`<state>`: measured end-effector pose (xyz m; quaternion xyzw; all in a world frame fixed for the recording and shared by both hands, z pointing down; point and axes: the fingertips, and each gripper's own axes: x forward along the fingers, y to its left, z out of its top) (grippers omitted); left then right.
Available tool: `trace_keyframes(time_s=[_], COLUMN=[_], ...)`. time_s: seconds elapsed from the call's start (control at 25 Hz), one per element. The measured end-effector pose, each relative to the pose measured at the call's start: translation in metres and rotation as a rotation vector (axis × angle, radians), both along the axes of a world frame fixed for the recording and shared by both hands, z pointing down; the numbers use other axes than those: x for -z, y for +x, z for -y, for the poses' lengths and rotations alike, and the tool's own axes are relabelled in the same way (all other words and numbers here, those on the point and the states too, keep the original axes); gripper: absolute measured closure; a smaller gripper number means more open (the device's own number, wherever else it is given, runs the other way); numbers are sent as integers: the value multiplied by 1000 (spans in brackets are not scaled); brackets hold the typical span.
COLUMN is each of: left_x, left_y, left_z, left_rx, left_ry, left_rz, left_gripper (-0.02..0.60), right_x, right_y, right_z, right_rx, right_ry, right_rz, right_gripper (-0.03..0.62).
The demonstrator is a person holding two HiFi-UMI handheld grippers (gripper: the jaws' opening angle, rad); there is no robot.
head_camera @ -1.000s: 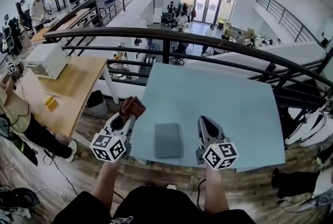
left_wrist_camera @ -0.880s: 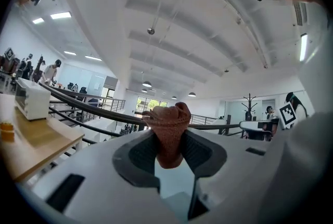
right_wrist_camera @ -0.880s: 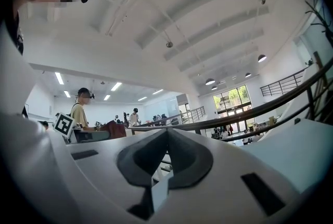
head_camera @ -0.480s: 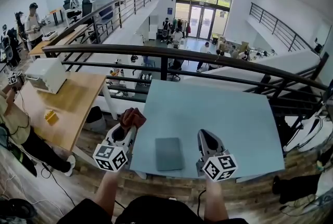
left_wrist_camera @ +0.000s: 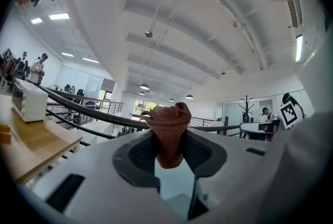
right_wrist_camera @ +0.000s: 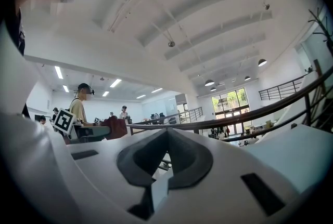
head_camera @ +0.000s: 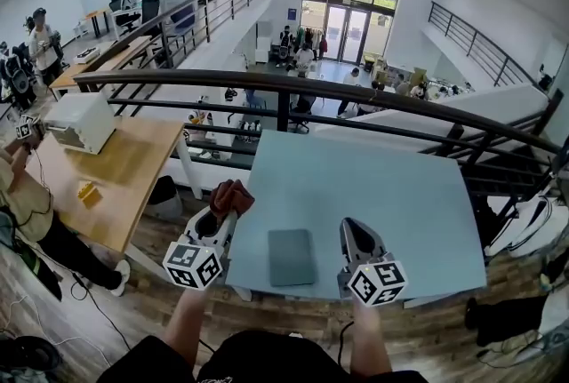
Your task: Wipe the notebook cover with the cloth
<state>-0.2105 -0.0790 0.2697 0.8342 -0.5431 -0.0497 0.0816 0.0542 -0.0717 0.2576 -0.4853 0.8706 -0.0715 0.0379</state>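
A grey-green notebook lies flat near the front edge of the pale blue table. My left gripper is at the table's front left corner, left of the notebook, shut on a bunched red-brown cloth. The cloth sticks up between its pads in the left gripper view. My right gripper hovers just right of the notebook, tilted upward, its jaws shut with nothing between them.
A dark metal railing runs behind the table, with a drop to a lower floor beyond. A wooden desk with a white appliance stands to the left, where a person sits.
The head view has shifted slightly. Both grippers stay almost where they were; the left one with the cloth has edged a little toward the table.
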Motion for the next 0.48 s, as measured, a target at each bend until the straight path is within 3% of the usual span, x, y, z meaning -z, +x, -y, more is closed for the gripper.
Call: trace_keyframes(time_s=[0.48], left_x=[-3], left_y=[-1], left_z=[-4], left_rx=[-13], left_ry=[-2], left_rz=[4], left_gripper=[454], right_x=[-2], right_y=[-7], right_z=[-3], right_rx=[7], right_ry=[6], right_rz=[-17], right_gripper=[589])
